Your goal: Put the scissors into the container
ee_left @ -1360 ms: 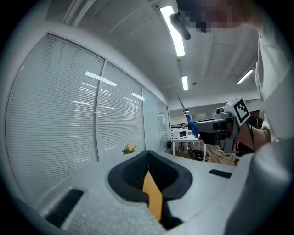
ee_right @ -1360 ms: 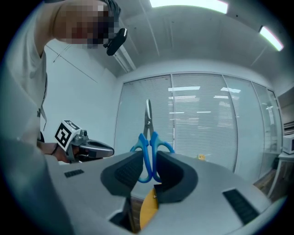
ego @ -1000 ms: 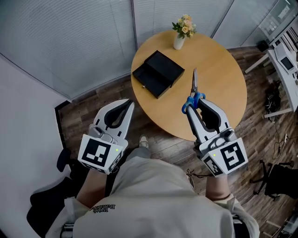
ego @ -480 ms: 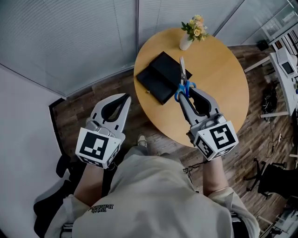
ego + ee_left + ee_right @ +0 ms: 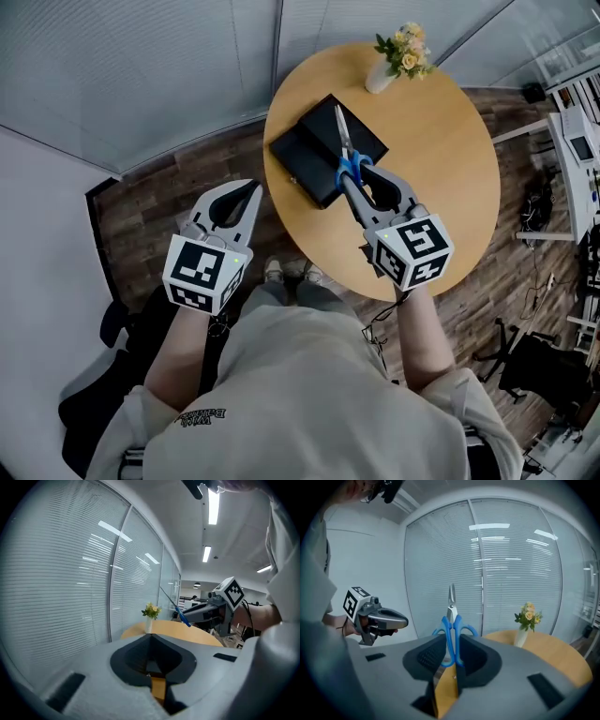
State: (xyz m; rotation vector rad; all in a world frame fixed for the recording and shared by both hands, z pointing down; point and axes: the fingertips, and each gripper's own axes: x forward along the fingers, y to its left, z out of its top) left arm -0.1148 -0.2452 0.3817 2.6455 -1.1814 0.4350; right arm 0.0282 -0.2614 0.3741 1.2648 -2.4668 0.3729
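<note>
The scissors (image 5: 343,142) have blue handles and silver blades. My right gripper (image 5: 353,178) is shut on the handles, and the blades point away from me. In the head view they hang over the black container (image 5: 298,155), which sits on the round wooden table (image 5: 441,159). The right gripper view shows the scissors (image 5: 451,620) upright between the jaws of that right gripper (image 5: 451,638). My left gripper (image 5: 246,195) is shut and holds nothing. It hovers over the floor, left of the table and short of its edge.
A white vase of flowers (image 5: 394,61) stands at the table's far edge, beyond the container. Slatted blinds (image 5: 141,66) run along the far side. A white desk (image 5: 572,141) and a dark office chair (image 5: 534,361) stand to the right on the wooden floor.
My right gripper has carried the scissors leftward and farther out, from the table's near side to above the black container. The left gripper has stayed about where it was.
</note>
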